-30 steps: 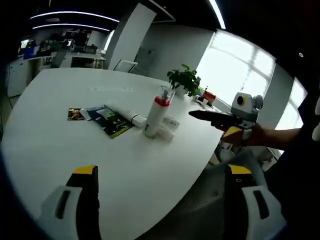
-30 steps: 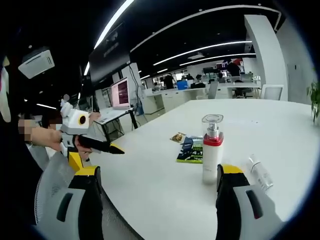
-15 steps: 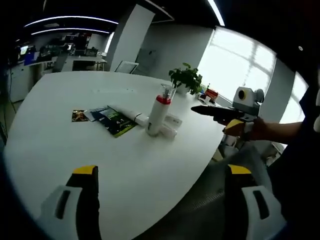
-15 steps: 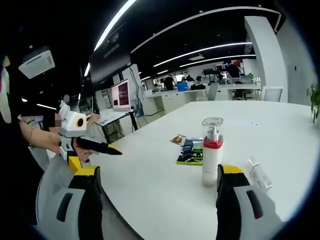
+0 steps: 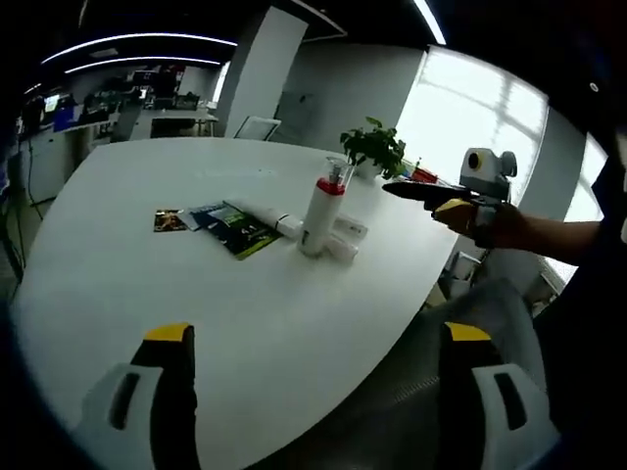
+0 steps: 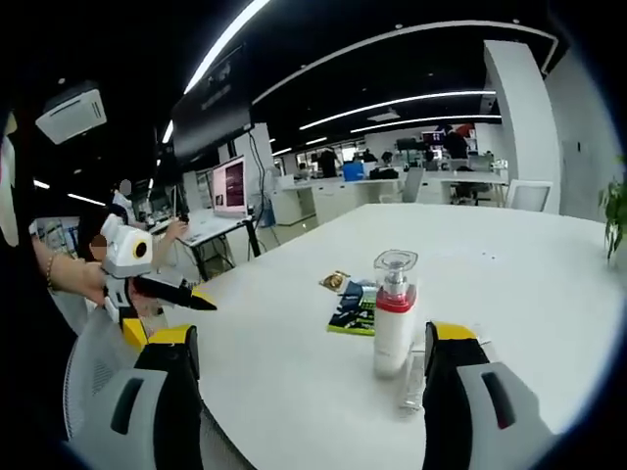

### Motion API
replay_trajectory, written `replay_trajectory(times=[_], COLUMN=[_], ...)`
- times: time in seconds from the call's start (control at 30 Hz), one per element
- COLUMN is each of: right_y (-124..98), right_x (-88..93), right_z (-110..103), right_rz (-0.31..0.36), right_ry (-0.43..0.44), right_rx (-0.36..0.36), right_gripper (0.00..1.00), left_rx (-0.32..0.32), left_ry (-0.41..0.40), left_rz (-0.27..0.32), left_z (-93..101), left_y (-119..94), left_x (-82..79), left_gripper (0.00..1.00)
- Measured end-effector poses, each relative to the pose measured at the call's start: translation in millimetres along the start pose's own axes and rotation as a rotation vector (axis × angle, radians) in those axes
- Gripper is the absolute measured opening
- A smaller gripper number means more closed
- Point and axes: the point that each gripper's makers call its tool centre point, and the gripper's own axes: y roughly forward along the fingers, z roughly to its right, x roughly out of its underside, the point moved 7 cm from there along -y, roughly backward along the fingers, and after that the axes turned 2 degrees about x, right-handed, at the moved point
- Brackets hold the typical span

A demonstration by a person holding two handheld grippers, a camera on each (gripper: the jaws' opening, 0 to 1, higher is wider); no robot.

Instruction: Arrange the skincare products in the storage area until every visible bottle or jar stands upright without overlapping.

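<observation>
A white pump bottle (image 5: pixel 321 217) with a red collar and clear cap stands upright on the round white table (image 5: pixel 147 284). Beside its base lie small white tubes (image 5: pixel 350 228), and one longer tube (image 5: pixel 277 221) rests on its side. My left gripper (image 5: pixel 317 334) hangs open over the near table edge, holding nothing. In from the right comes my right gripper (image 5: pixel 419 191), held above the table edge near the bottle. In the right gripper view the pump bottle (image 6: pixel 393 311) stands just ahead of my open right gripper (image 6: pixel 311 333), with a lying tube (image 6: pixel 409 382) by it.
Leaflets (image 5: pixel 231 229) and a small card (image 5: pixel 168 220) lie left of the bottle. A potted plant (image 5: pixel 371 149) stands at the far table edge. My left gripper (image 6: pixel 167 291) shows at the left, in a person's hand. Office desks and monitors (image 6: pixel 230 184) stand beyond.
Both cameras have shifted a little. The right gripper has lifted and moved nearer the bottle. The bottle and tubes have stayed where they were.
</observation>
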Motion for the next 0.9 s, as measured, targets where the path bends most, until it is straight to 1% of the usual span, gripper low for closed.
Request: replay_trajectory(times=[0.03, 0.07, 0.1, 0.17, 0.23, 0.3, 0.33, 0.43, 0.47, 0.5, 0.53, 0.57, 0.6, 0.63, 0.73, 0.8, 0.9], right_y=[1.0, 2.8, 3.6, 4.4, 5.6, 7.1, 8.0, 17.2, 18.4, 22.3, 27.8, 32.7, 34.5, 38.6, 47.9, 53.7, 63.2], right_x=[-0.7, -2.5, -4.4, -12.4, -22.6, -34.9, -38.0, -54.6, -56.5, -63.9, -67.7, -71.3, -75.2, -78.0, -81.3, -83.4, -89.1], right_z=[2.4, 6.1, 7.5, 11.4, 17.4, 19.4, 19.6, 24.1, 24.6, 22.8, 25.8, 27.8, 24.3, 24.7, 26.4, 26.7, 27.8], right_rz=[-0.011, -0.028, -0.032, -0.025, -0.017, 0.003, 0.006, 0.011, 0.011, 0.016, 0.015, 0.011, 0.007, 0.0, -0.006, -0.026, -0.044], right_ry=[-0.024, -0.051, -0.059, -0.059, -0.052, -0.062, -0.062, -0.058, -0.058, -0.061, -0.062, -0.049, -0.033, -0.025, -0.041, -0.031, -0.028], right_rx=[0.005, 0.012, 0.013, 0.019, 0.029, 0.032, 0.032, 0.032, 0.033, 0.031, 0.03, 0.025, 0.021, 0.028, 0.033, 0.031, 0.028], right_gripper=[0.95, 0.95, 0.95, 0.95, 0.95, 0.94, 0.94, 0.94, 0.93, 0.93, 0.92, 0.92, 0.91, 0.9, 0.88, 0.88, 0.88], left_rx=[-0.008, -0.011, -0.014, -0.021, -0.053, -0.054, -0.053, -0.047, -0.046, -0.044, -0.046, -0.046, -0.047, -0.046, -0.045, -0.042, -0.034], left_ry=[0.004, 0.002, -0.012, -0.011, 0.033, 0.055, 0.056, 0.046, 0.045, 0.043, 0.043, 0.042, 0.037, 0.031, 0.017, 0.011, -0.014], left_rz=[-0.008, -0.006, 0.004, 0.005, -0.015, -0.014, -0.011, -0.006, -0.006, -0.005, -0.006, -0.006, -0.008, -0.011, -0.015, -0.016, -0.016], left_z=[-1.7, -2.7, -2.7, -3.3, -6.7, -8.8, -10.2, -10.0, -10.4, -12.1, -14.7, -15.0, -15.9, -17.3, -22.3, -23.6, -19.4], left_y=[-0.7, -1.2, -2.1, -2.0, -2.9, -3.7, -4.3, -4.2, -4.1, -3.7, -3.5, -3.5, -3.5, -3.6, -3.5, -2.9, -1.4], left_x=[1.2, 1.6, 0.5, -0.5, 0.6, 0.5, 0.3, -0.2, -0.2, 0.3, 1.3, 1.4, 2.7, 4.0, 6.3, 7.2, 8.3], left_gripper=[0.97, 0.97, 0.97, 0.96, 0.95, 0.96, 0.96, 0.96, 0.96, 0.96, 0.96, 0.96, 0.96, 0.95, 0.95, 0.95, 0.94])
